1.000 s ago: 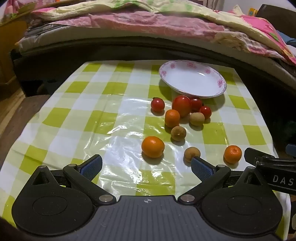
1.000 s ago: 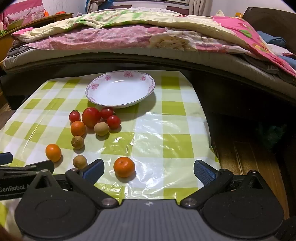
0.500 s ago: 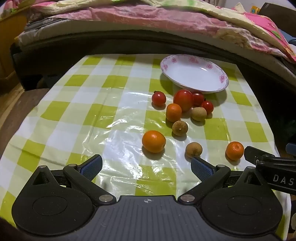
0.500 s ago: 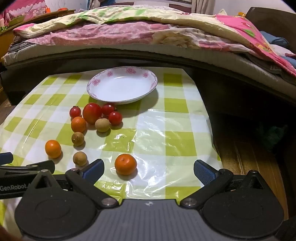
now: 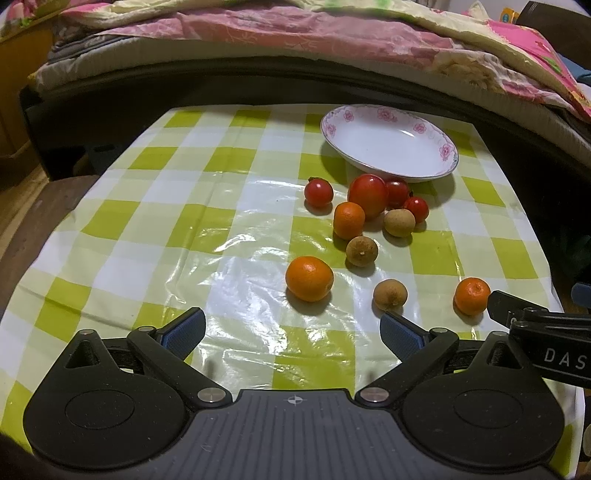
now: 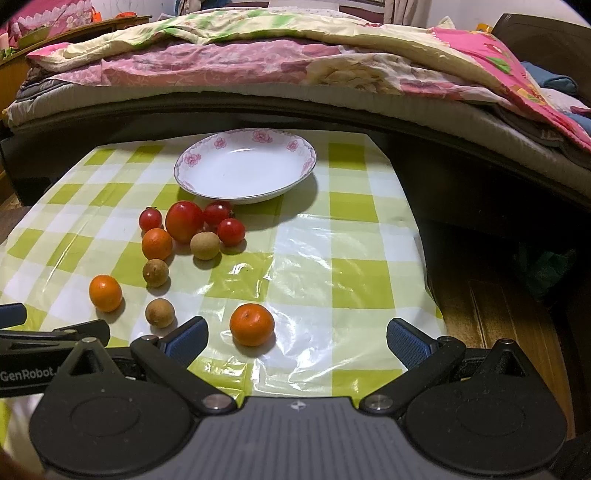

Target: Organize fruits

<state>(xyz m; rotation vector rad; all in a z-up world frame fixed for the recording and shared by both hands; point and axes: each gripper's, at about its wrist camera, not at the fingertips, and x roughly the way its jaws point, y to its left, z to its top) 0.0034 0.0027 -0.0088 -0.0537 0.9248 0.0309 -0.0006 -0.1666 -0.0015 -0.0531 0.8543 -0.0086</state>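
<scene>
A white plate with pink flowers (image 5: 436, 129) (image 6: 303, 151) stands empty at the far side of the checked cloth. In front of it lie several red tomatoes (image 5: 368, 195) (image 6: 184, 220), three oranges (image 5: 309, 278) (image 6: 252, 324) and three brown longans (image 5: 390, 294) (image 6: 160, 312). My left gripper (image 5: 293, 334) is open and empty, just short of the nearest orange. My right gripper (image 6: 297, 338) is open and empty, with an orange just ahead between its fingers (image 6: 188, 334). The right gripper's body also shows at the left wrist view's right edge (image 5: 535, 325).
A green and white checked plastic cloth (image 5: 184, 236) (image 6: 351, 266) covers the low table. A bed with pink and cream quilts (image 5: 295, 33) (image 6: 295, 55) runs along the far side. Wooden floor (image 6: 491, 325) lies off the table's right edge.
Both grippers have moved forward and tipped down a little, so the fruits and plate sit lower and nearer in both views. Both stay open. No fruit has moved.
</scene>
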